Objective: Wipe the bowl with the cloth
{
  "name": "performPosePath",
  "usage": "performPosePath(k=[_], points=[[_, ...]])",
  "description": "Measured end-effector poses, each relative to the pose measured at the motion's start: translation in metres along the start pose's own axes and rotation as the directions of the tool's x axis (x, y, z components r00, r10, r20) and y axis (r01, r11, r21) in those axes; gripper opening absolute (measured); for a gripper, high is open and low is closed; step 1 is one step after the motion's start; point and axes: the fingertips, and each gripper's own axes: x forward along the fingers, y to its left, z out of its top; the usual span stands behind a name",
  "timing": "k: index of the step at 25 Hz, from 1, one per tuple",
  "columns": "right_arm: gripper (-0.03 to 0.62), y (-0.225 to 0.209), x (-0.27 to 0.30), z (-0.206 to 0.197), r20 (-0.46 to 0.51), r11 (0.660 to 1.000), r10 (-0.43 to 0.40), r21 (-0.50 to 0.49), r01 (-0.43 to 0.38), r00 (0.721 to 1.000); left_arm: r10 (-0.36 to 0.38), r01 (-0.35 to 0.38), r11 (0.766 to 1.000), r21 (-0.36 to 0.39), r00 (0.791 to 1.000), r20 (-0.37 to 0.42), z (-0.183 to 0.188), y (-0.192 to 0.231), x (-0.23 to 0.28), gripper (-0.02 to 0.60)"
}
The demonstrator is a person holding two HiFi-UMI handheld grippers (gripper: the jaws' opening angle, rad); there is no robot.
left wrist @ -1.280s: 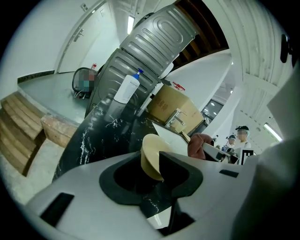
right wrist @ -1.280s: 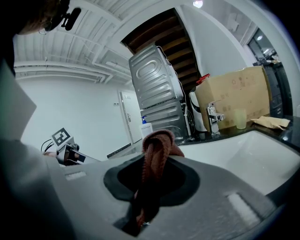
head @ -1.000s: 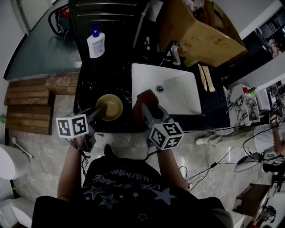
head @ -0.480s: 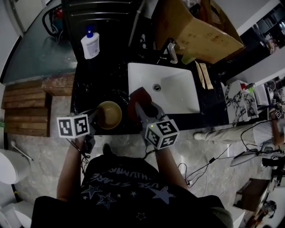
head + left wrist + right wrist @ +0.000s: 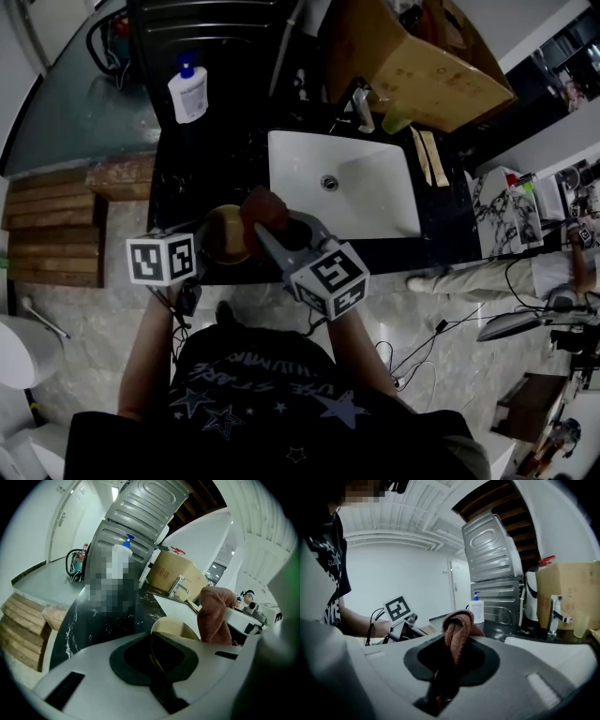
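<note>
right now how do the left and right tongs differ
The left tongs have just been closing onto the rim of the bowl; the right tongs clamp the reddish cloth. The left tongs reach the bowl from its left; the right tongs hold the cloth at its right. Both grip something.

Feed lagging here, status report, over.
Left hand-held gripper just closed on bowl rim. Right hand-held gripper clamps cloth, beside bowl. Nothing between them.

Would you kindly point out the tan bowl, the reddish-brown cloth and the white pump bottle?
tan round bowl (image 5: 225, 239): head view, inner left wall.
reddish-brown cloth (image 5: 459, 620): right gripper view, bunched top fold.
white pump bottle (image 5: 187, 94): head view, middle of body.
</note>
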Motion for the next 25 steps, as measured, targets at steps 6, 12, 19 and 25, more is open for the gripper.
performPosePath(k=[6,12,19,25], points=[[0.069,0.031,0.047,-0.044,-0.409,0.965,0.066,-0.205,-0.162,0.910,-0.004,0.005,0.999,0.049,1.000,-0.008,0.004,-0.006,0.006,0.021],[0.069,0.034,0.071,-0.073,-0.605,0.932,0.030,-0.271,-0.241,0.796,-0.014,0.014,0.998,0.055,1.000,-0.002,0.004,-0.005,0.004,0.021],[0.069,0.037,0.088,-0.081,-0.645,0.894,-0.008,-0.348,-0.284,0.765,-0.027,0.028,0.998,0.060,0.999,-0.019,0.001,-0.001,0.001,0.023],[0.067,0.026,0.099,-0.084,-0.689,0.908,-0.078,-0.347,-0.233,0.721,-0.037,0.036,0.997,0.061,0.999,0.016,0.004,0.002,-0.001,0.023]])
